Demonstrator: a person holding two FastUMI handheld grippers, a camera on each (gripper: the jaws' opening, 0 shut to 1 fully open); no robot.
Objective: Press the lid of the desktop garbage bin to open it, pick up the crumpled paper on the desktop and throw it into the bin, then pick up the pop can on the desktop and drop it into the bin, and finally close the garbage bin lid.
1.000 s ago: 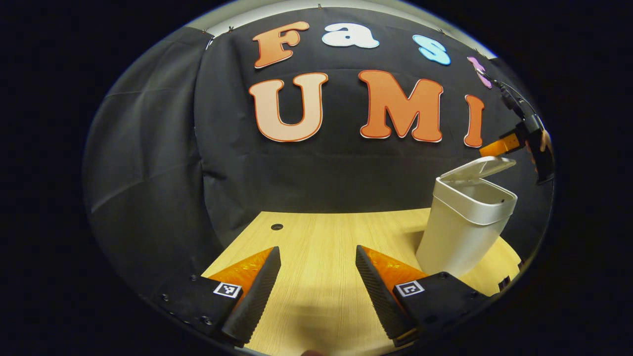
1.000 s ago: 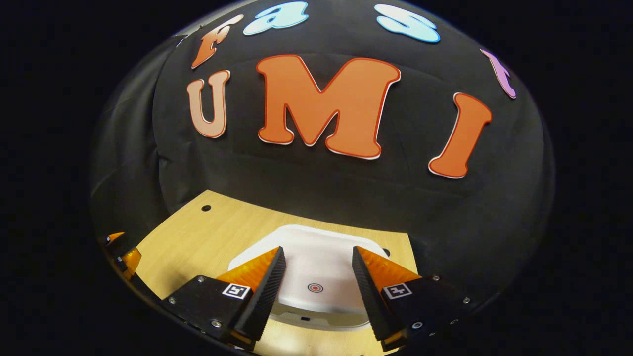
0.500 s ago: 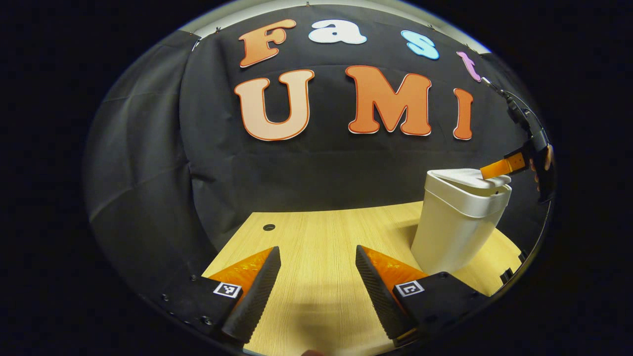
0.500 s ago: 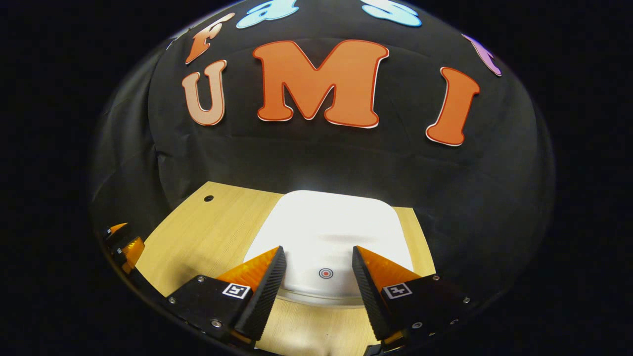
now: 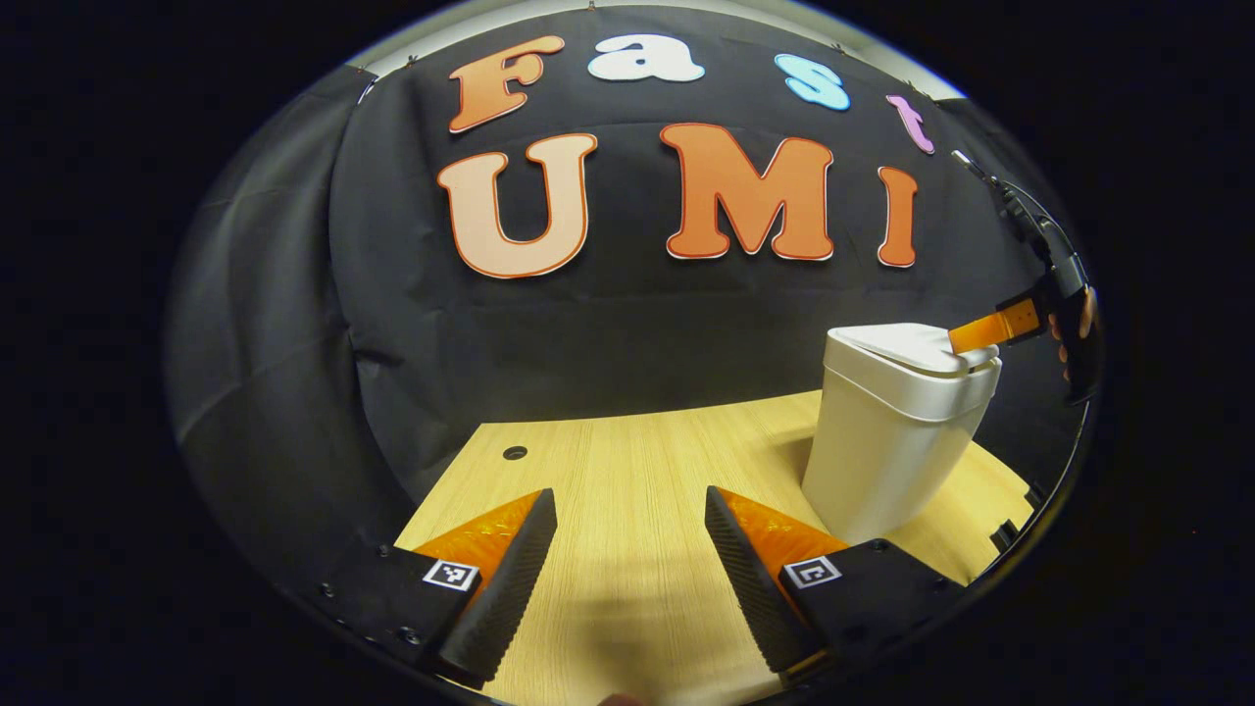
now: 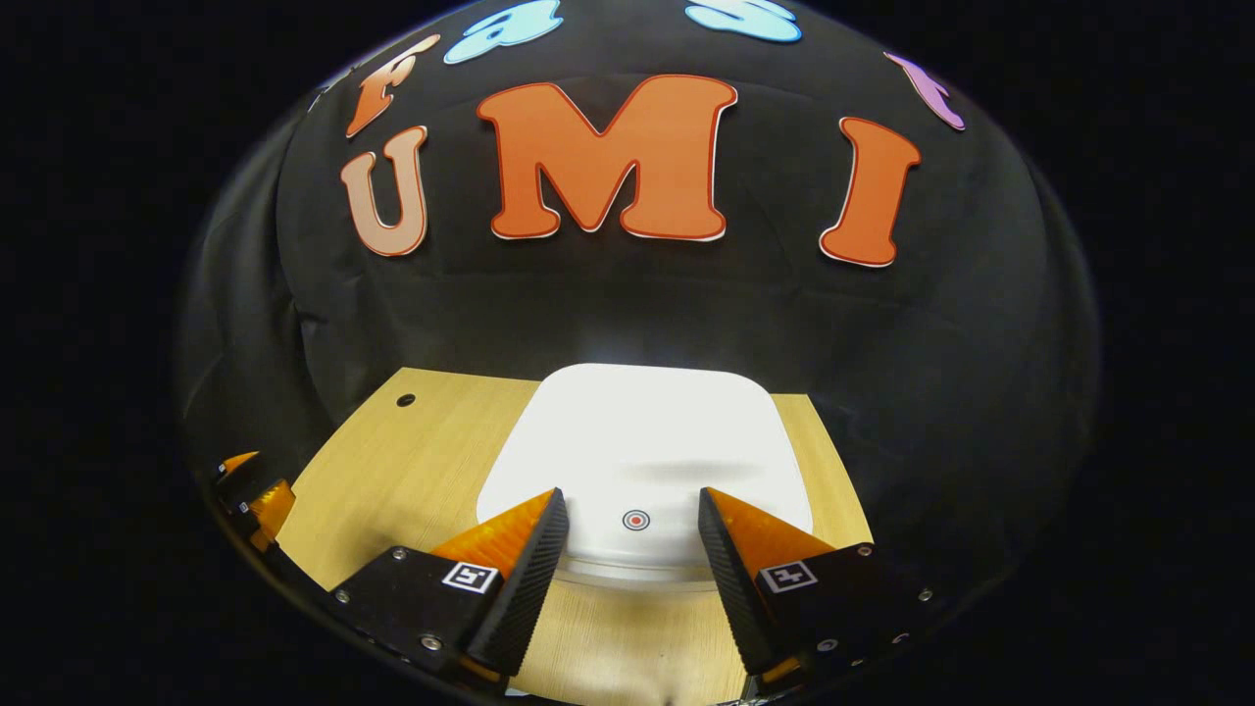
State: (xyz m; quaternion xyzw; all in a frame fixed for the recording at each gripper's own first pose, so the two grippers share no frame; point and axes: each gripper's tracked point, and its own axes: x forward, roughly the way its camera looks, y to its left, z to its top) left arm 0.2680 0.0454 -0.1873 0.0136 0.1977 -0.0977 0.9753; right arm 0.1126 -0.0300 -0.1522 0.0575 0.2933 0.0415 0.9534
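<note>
White bin lid (image 6: 647, 451) lies flat under the spread right gripper (image 6: 632, 515); left gripper (image 5: 630, 505) spread, empty.

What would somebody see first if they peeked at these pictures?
First comes the white garbage bin, standing at the right of the wooden desk with its lid down flat. A small red target mark sits near the lid's front edge, and the right gripper hangs open just above it. The left gripper is open over bare desk.
</note>
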